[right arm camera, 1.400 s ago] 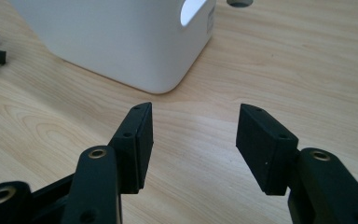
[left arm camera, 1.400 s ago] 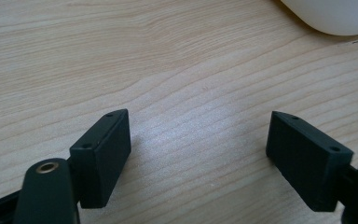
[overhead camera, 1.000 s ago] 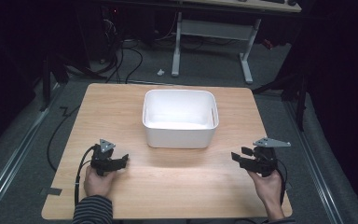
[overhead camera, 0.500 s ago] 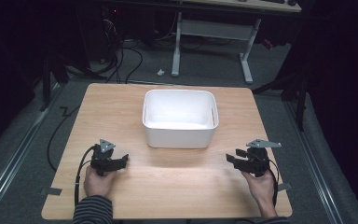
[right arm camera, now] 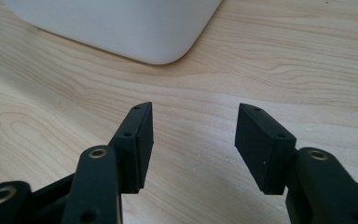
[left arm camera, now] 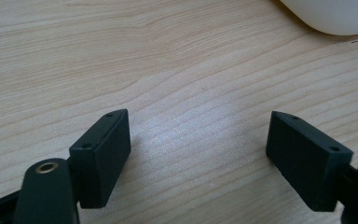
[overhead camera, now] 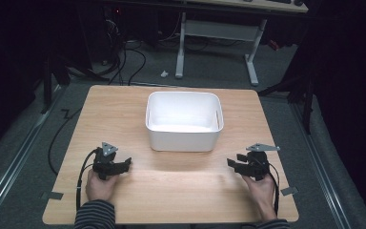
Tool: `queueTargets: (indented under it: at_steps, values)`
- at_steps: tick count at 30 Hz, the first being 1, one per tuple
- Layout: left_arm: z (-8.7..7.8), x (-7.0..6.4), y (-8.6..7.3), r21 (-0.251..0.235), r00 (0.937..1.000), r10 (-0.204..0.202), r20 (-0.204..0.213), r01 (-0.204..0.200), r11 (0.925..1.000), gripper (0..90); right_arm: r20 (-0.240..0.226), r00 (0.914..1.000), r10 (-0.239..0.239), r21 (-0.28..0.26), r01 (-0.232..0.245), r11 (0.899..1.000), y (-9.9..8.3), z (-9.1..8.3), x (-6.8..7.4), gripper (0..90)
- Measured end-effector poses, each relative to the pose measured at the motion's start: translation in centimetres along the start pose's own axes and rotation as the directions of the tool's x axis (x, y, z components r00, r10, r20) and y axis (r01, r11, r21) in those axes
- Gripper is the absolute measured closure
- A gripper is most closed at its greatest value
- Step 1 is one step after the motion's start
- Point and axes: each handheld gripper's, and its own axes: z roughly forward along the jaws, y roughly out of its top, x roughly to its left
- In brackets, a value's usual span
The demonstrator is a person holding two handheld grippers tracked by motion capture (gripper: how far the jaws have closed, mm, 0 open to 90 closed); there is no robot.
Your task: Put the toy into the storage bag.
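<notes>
Left tongs [overhead camera: 124,165] low over the worktop [overhead camera: 171,191], front-left, jaws wide apart, nothing between them, just bare wood in the left gripper view. Right tongs [overhead camera: 233,164] front-right, jaws also apart and empty, gap narrower than the left's. White bin [overhead camera: 183,136] sits mid-worktop, between and beyond both tongs, touching neither. Right gripper view shows the bin's rounded corner [right arm camera: 168,51] ahead of the jaws. Both hands rest near the front edge.

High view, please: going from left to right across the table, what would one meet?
Left gripper → white tub → right gripper, all on the wooden table.
</notes>
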Motion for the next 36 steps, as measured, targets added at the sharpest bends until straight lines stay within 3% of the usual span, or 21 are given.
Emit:
queueTargets:
  at_steps: [36]
  values:
    - [0.0, 0.0, 0.0, 0.001, 1.0, 0.003, 0.002, -0.003, 1.0, 22.0, 0.07, 0.997, -0.033, 0.038, 0.03, 0.999, -1.3, 3.5, 0.1, 43.6]
